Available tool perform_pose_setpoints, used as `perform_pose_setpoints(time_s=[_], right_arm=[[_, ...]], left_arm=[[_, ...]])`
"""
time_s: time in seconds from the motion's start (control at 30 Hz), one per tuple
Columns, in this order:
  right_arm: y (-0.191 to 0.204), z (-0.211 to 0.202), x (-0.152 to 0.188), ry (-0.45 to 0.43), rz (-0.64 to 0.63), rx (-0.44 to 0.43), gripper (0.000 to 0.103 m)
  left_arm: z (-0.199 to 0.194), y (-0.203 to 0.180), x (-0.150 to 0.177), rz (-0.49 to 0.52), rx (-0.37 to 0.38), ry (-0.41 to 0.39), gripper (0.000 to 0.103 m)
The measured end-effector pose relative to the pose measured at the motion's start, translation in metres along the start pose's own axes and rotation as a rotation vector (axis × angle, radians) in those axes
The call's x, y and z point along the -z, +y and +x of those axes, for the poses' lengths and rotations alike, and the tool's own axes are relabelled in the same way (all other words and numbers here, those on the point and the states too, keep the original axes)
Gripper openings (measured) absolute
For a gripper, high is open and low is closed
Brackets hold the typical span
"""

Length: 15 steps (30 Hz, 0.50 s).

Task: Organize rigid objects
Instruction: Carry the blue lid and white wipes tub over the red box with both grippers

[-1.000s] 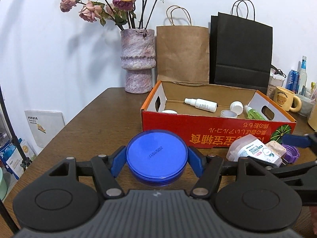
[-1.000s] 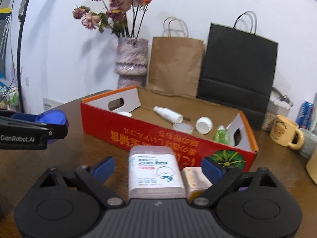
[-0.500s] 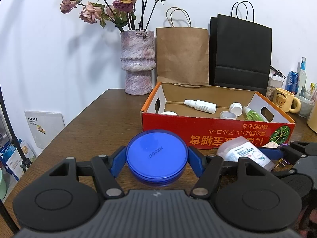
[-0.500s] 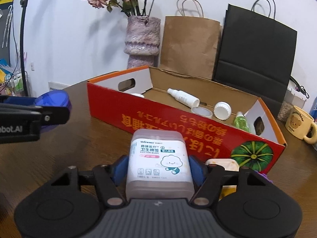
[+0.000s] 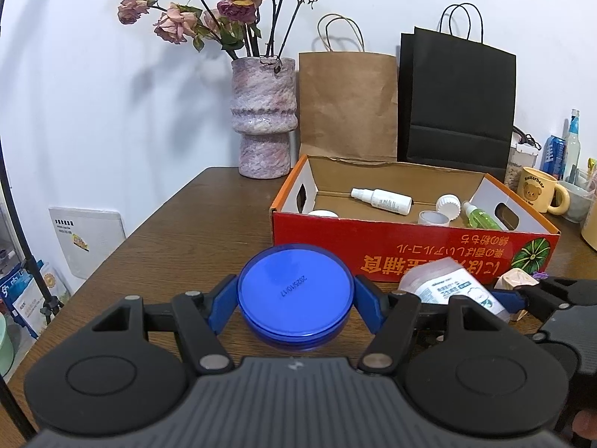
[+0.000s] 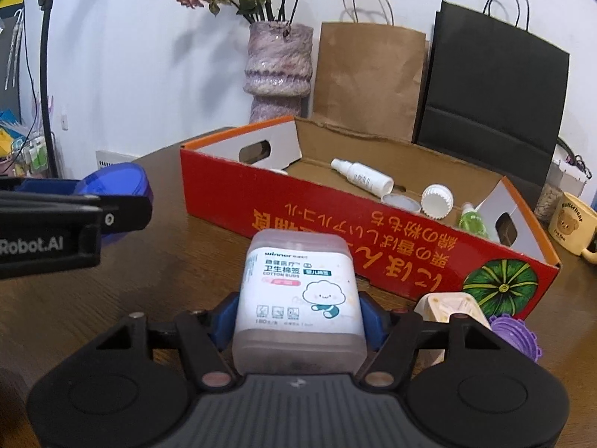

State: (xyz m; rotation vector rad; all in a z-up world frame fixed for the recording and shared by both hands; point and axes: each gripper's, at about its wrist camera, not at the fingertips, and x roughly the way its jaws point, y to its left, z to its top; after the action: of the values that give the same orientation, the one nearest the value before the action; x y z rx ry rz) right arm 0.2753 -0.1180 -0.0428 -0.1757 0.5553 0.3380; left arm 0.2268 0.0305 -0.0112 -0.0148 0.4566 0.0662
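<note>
Gripping cotton bud box (image 6: 300,291), right gripper (image 6: 298,317) clamped on its sides, lower centre of frame. Left gripper (image 5: 295,300) clamped on blue round tin (image 5: 295,293). Lift both clear over red wall of cardboard box (image 6: 373,231), set into bare floor left of white bottle (image 6: 363,177).

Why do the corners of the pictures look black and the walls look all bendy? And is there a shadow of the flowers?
Both views use a fisheye lens, so the corners go dark and straight edges bow. In the left wrist view, the dried roses cast soft grey shadows on the white wall to their left. In the right wrist view, the vase glints with small highlights, and the cotton buds box stays sharp enough to read.
</note>
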Motion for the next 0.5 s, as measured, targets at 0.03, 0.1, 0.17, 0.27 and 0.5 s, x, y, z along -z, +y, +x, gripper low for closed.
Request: perform_pose_setpoints(time_s=[0.03,0.1,0.17,0.27,0.5], right_arm=[[0.0,-0.001,0.0,-0.007,-0.001,0.005,0.065],[0.001,-0.005,0.0,-0.021,-0.006,0.011,0.065],[0.0,-0.009,0.0,-0.034,-0.004,0.006,0.065],[0.0,-0.015,0.0,-0.056,-0.001,0.006,0.065],[-0.004,-0.029,-0.004,-0.104,0.011,0.004,0.065]], left_arm=[[0.0,0.0,0.0,0.0,0.0,0.001,0.068],[0.0,0.001,0.0,-0.002,-0.001,-0.001,0.068],[-0.001,0.001,0.0,-0.002,-0.003,-0.002,0.068],[-0.001,0.002,0.0,-0.005,-0.004,-0.003,0.068],[-0.003,0.003,-0.002,-0.017,-0.021,-0.013,0.068]])
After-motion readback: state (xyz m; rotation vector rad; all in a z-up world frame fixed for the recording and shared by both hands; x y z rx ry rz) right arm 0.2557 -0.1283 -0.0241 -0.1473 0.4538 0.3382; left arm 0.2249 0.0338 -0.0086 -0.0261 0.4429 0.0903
